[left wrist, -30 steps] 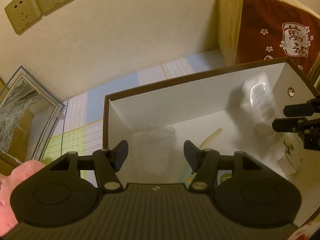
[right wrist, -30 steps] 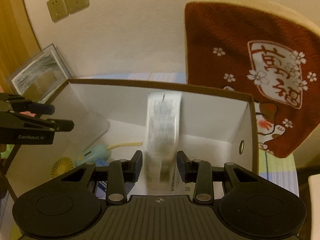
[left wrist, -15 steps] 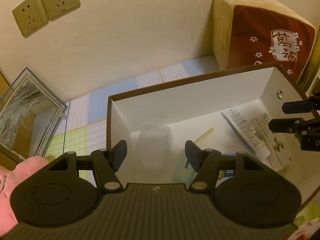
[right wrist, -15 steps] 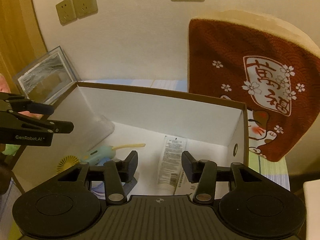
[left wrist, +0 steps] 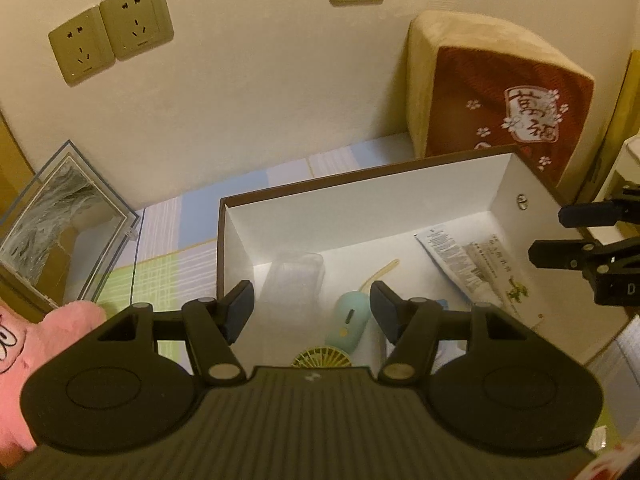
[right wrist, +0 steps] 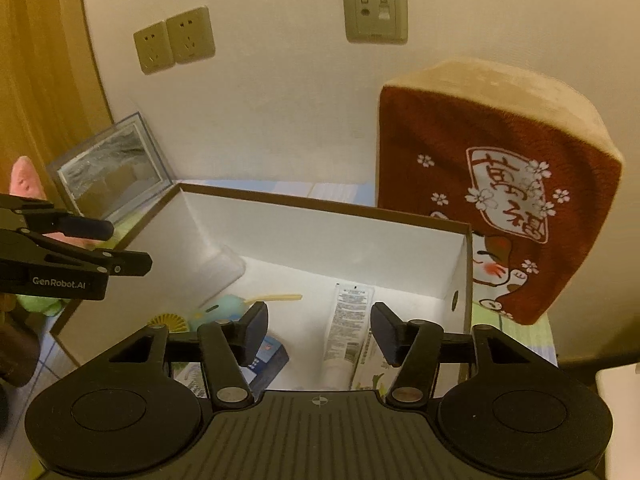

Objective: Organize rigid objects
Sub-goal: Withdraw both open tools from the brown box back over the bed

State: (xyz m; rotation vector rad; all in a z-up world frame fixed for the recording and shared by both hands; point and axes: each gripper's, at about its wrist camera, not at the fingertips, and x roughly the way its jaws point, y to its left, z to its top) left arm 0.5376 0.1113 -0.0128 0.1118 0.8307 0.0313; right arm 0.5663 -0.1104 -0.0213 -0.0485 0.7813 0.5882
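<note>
The white tube (right wrist: 347, 328) is out of the right tongs (right wrist: 319, 330) now: a second ago it stood between them, and here it lies flat on the floor of the cardboard box (right wrist: 320, 236), right of centre, beside a flat printed packet (left wrist: 500, 276). Both cameras have pulled up and back, so more wall and sockets show. The right tongs are opening, nothing between them; the left tongs (left wrist: 311, 308) stand wide and empty above the box's near left part.

Also in the box: a mint handheld fan (left wrist: 347, 322), a clear plastic case (left wrist: 296, 276) and a blue carton (right wrist: 269, 356).

That tube looks light, smooth and a little squashy, so it could slide; pinch it across the middle of its body. The fan is harder and rounder: take its handle.
</note>
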